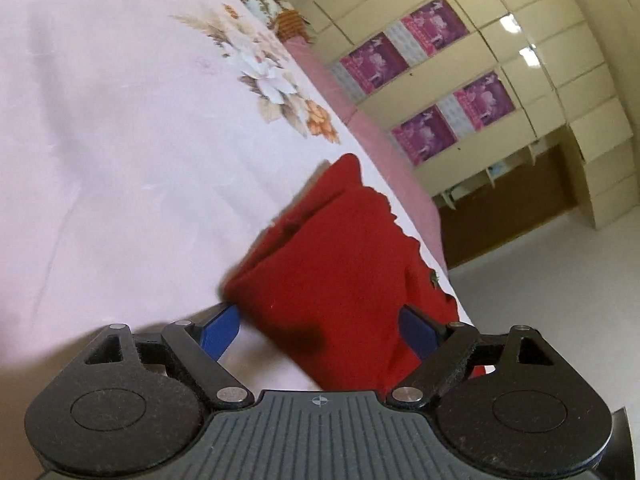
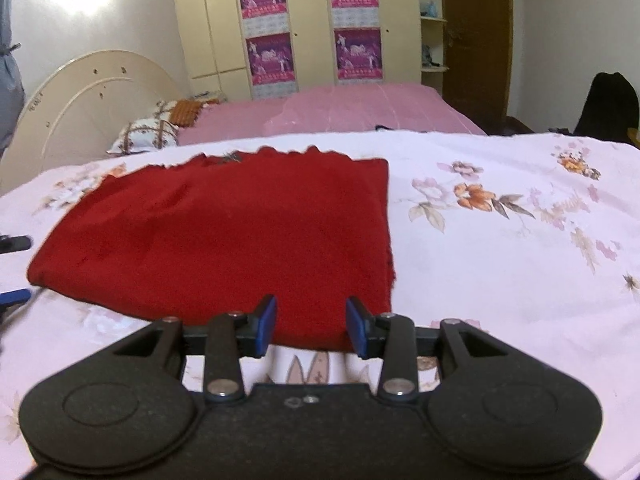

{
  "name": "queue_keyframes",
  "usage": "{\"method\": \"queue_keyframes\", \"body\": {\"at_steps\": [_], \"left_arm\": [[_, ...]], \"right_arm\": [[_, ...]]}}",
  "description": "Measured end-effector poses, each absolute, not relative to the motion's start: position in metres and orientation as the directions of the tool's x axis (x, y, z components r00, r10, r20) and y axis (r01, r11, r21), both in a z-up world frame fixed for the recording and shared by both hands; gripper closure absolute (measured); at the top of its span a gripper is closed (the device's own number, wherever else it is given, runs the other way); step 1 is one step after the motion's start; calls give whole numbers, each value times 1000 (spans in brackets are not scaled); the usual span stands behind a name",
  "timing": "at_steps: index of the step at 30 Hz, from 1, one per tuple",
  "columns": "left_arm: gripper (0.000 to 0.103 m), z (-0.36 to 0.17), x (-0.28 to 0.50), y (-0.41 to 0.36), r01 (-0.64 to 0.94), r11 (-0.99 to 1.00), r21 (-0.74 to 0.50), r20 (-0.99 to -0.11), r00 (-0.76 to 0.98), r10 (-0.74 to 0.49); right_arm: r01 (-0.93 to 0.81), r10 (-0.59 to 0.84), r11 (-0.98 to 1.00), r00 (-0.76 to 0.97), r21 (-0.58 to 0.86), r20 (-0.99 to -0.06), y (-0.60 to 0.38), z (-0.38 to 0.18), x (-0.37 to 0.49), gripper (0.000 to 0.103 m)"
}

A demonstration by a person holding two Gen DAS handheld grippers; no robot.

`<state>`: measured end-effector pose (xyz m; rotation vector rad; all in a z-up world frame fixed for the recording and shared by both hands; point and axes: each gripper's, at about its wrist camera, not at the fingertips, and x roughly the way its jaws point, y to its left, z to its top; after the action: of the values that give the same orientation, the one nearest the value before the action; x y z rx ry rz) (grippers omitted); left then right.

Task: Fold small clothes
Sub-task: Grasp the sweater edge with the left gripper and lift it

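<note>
The red cloth lies folded and mostly flat on the bed, on a pale pink floral sheet. Its far edge is ragged or scalloped; its right edge runs straight. A small dark mark sits near the far edge; what it is cannot be told.

Right claw: jaws parted, blue pads on either side of the cloth's near edge. A gap shows between each pad and the fabric below, and nothing is pinched. The cloth's near hem lies in line with the jaw opening; whether the pads touch it cannot be told. State: open, holding nothing.

Left claw: jaws spread wide, view tilted hard to one side and blurred. The cloth fills the space between the two blue fingers. The right pad overlaps the fabric in the picture, and the left pad sits at the cloth's corner. No pinch is visible. State: open, with no grip on the cloth.

In the right wrist view, parts of the left claw show at the left frame edge, just beside the cloth's left corner.

Beyond the bed: pillows, a rounded headboard, a cream wardrobe bearing four purple posters.
</note>
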<state>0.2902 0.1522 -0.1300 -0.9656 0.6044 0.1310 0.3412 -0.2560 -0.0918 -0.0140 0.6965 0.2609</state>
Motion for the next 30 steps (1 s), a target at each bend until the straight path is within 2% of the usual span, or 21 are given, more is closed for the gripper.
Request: {"method": "queue_keyframes", "body": {"at_steps": [6, 8, 10, 13, 17, 21, 24, 25, 26, 27, 28, 29, 30], "left_arm": [[17, -133, 322, 154, -329, 579, -746, -516, 835, -190], [21, -133, 329, 160, -330, 567, -754, -510, 839, -190], [21, -134, 339, 168, -321, 554, -768, -498, 844, -200], [21, -135, 351, 172, -294, 569, -768, -501, 829, -249], [21, -134, 328, 156, -278, 554, -785, -484, 833, -268], [21, -133, 307, 129, -291, 607, -740, -488, 853, -186], [21, -137, 329, 138, -328, 526, -785, -464, 873, -148], [25, -137, 338, 140, -340, 515, -787, -467, 873, -138], [44, -139, 346, 141, -357, 515, -779, -481, 868, -125], [54, -144, 354, 143, -386, 515, -766, -509, 852, -119], [70, -147, 357, 144, -406, 509, -758, -524, 845, -106], [77, -152, 360, 146, -413, 497, -763, -524, 845, -103], [78, -155, 363, 149, -410, 487, -771, -519, 848, -108]], "right_arm": [[-248, 246, 965, 736, 86, -631, -257, -89, 344, 65], [-248, 248, 965, 735, 91, -632, -257, -89, 349, 65], [-252, 254, 963, 735, 95, -629, -255, -90, 354, 65], [-270, 274, 957, 735, 103, -620, -249, -90, 363, 65], [-295, 313, 946, 734, 132, -603, -233, -92, 377, 65], [-323, 354, 932, 715, 164, -603, -212, -99, 387, 65], [-342, 361, 927, 711, 152, -604, -196, -103, 390, 65], [-346, 361, 927, 712, 147, -602, -191, -103, 393, 65], [-349, 366, 925, 714, 151, -597, -187, -102, 395, 66], [-353, 375, 922, 711, 160, -595, -184, -101, 399, 68], [-360, 387, 917, 705, 170, -594, -180, -100, 403, 73], [-367, 392, 914, 702, 170, -595, -174, -99, 407, 77], [-375, 397, 912, 701, 167, -593, -169, -98, 411, 79]]}}
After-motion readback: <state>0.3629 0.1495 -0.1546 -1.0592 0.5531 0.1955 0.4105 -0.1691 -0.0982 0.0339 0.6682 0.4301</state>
